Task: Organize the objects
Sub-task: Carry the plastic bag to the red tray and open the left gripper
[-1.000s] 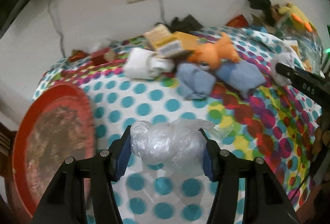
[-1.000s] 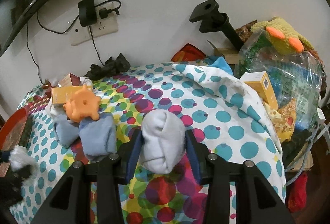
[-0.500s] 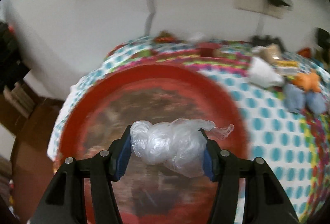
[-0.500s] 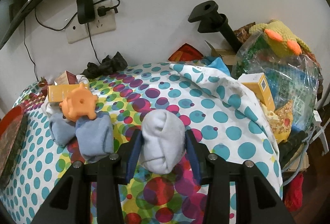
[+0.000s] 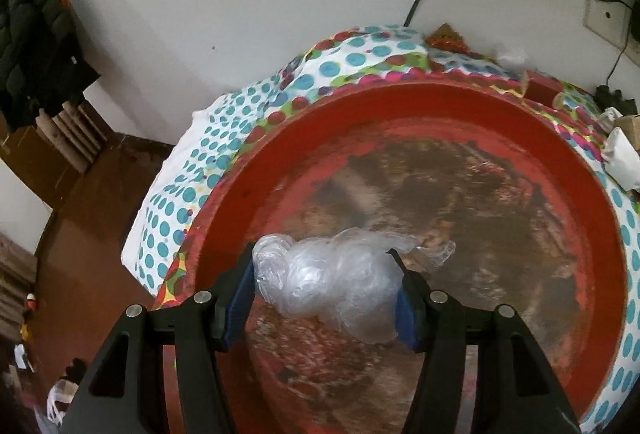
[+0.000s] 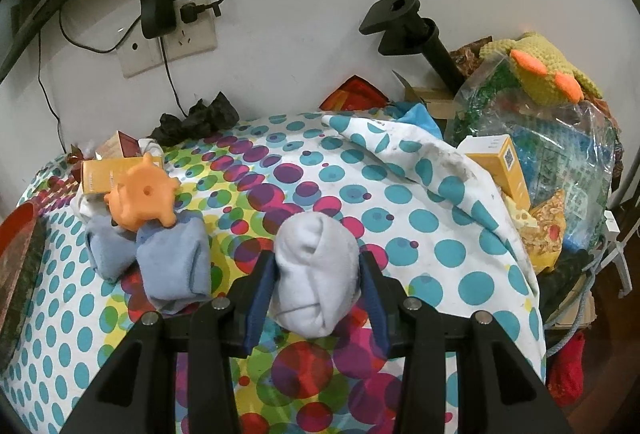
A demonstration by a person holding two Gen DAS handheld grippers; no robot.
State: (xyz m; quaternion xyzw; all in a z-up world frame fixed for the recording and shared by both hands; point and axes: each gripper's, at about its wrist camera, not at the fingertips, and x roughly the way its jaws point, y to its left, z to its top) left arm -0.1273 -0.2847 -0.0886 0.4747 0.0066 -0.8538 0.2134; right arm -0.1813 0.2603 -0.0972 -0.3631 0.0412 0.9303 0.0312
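Observation:
My left gripper (image 5: 326, 290) is shut on a crumpled clear plastic bag (image 5: 332, 284) and holds it above a big round red tray (image 5: 600, 234) with a worn brown middle. My right gripper (image 6: 318, 282) is shut on a rolled white sock (image 6: 316, 274) above the polka-dot cloth (image 6: 420, 218). To its left lie two rolled blue socks (image 6: 174, 266), an orange spiky toy (image 6: 142, 196) and a yellow box (image 6: 96, 176). The red tray's edge shows at far left in the right wrist view (image 6: 16, 234).
A wall socket with a charger (image 6: 160, 22) is behind the table. A black stand (image 6: 416, 34), a plastic bag of goods (image 6: 552, 138), a knitted yellow toy (image 6: 548, 70) and a yellow carton (image 6: 500, 162) crowd the right. The table's left edge drops to the brown floor (image 5: 92, 218).
My left gripper has swung left with the plastic bag, from over the cloth to over the red tray, closer to it. My right gripper holds the white sock nearly still.

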